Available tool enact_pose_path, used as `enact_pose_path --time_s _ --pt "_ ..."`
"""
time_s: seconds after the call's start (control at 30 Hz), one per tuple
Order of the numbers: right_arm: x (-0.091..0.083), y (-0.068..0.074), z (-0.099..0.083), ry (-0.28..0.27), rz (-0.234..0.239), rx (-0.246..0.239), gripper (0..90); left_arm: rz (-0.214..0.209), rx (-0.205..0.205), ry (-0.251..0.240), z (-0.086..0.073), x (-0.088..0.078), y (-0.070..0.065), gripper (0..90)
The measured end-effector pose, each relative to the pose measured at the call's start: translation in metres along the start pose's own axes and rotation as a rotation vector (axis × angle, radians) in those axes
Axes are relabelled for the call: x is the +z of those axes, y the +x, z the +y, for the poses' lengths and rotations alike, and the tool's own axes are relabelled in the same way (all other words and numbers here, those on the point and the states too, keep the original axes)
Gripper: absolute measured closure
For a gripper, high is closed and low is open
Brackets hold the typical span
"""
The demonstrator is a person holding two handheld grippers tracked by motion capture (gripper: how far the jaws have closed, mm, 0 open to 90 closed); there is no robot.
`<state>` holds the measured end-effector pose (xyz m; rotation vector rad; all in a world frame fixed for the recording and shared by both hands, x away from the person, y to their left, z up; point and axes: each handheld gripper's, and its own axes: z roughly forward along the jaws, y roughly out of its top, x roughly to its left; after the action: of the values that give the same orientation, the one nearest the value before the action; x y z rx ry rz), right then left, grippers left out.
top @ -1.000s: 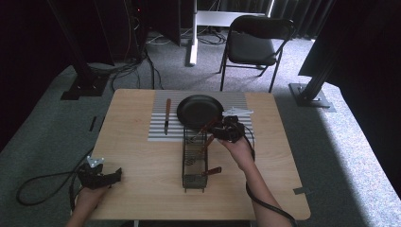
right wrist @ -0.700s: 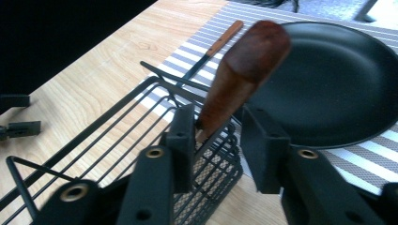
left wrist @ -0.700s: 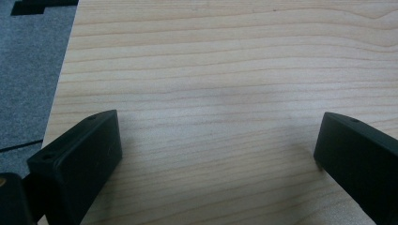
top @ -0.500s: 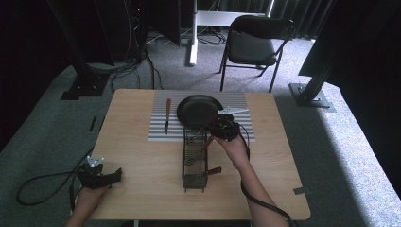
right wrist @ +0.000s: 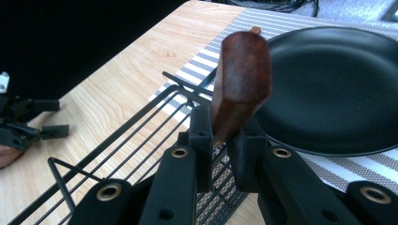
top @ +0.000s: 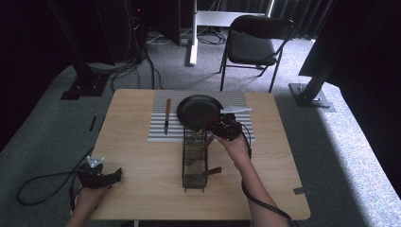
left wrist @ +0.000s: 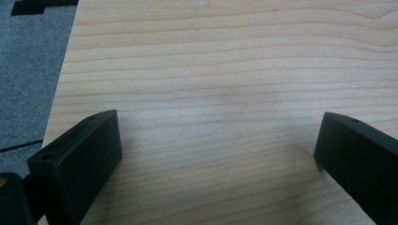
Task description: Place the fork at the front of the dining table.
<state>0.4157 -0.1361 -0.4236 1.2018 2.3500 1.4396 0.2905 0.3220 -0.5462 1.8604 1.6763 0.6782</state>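
Note:
My right gripper (right wrist: 220, 136) is shut on a brown wooden utensil handle (right wrist: 241, 79), which stands up between the jaws. It hangs over the far end of a black wire basket (right wrist: 141, 136), beside a black frying pan (right wrist: 338, 84). From above, that gripper (top: 215, 133) sits between the pan (top: 198, 109) and the basket (top: 194, 161). Another brown-handled piece (top: 213, 171) lies in the basket. My left gripper (top: 116, 174) rests at the table's front left; its jaws (left wrist: 216, 154) stand wide open over bare wood.
A striped grey placemat (top: 161, 132) lies under the pan at the table's far side. A wooden-handled utensil (top: 166, 116) lies on its left part. A black chair (top: 253, 45) and stand bases are on the floor beyond the table.
My right gripper has shifted a little to the left with the wooden handle in it, closer over the basket's far end. The left gripper has not moved.

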Motion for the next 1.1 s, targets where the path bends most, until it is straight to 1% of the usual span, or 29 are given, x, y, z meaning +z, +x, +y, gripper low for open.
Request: enact_pose_path --time_s 0.07,0.13,0.3,0.37,0.43,0.63,0.87,0.93,1.1 --pt "-0.002 0.004 0.002 0.003 -0.011 -0.015 80.8 0.000 0.000 0.000 0.000 0.000 0.000 1.0" --pt "-0.004 0.006 0.003 -0.001 -0.007 -0.030 80.8 0.000 0.001 0.001 0.000 0.000 0.000 1.0" --pt "-0.016 0.010 0.010 -0.028 0.008 -0.033 80.8 0.000 0.000 0.001 0.000 0.000 0.000 1.0" --pt "-0.020 0.012 0.013 -0.035 0.003 -0.042 80.9 0.000 0.002 0.002 0.000 0.000 0.000 1.0" --pt "-0.025 0.014 0.016 -0.041 0.007 -0.046 80.9 0.000 0.001 0.001 0.000 0.000 0.000 1.0" --pt "-0.043 0.020 0.024 -0.057 -0.014 -0.075 80.9 0.000 0.001 0.001 0.000 0.000 0.000 1.0" --pt "-0.066 0.021 0.030 -0.089 -0.022 -0.078 80.9 0.000 0.000 -0.002 0.000 0.000 0.000 1.0" --pt "-0.073 0.020 0.031 -0.101 -0.018 -0.072 80.9 0.000 0.000 -0.002 0.000 0.000 0.000 1.0" --pt "-0.089 0.019 0.036 -0.136 -0.028 -0.065 80.9 0.000 0.001 0.001 0.000 0.000 0.000 1.0"
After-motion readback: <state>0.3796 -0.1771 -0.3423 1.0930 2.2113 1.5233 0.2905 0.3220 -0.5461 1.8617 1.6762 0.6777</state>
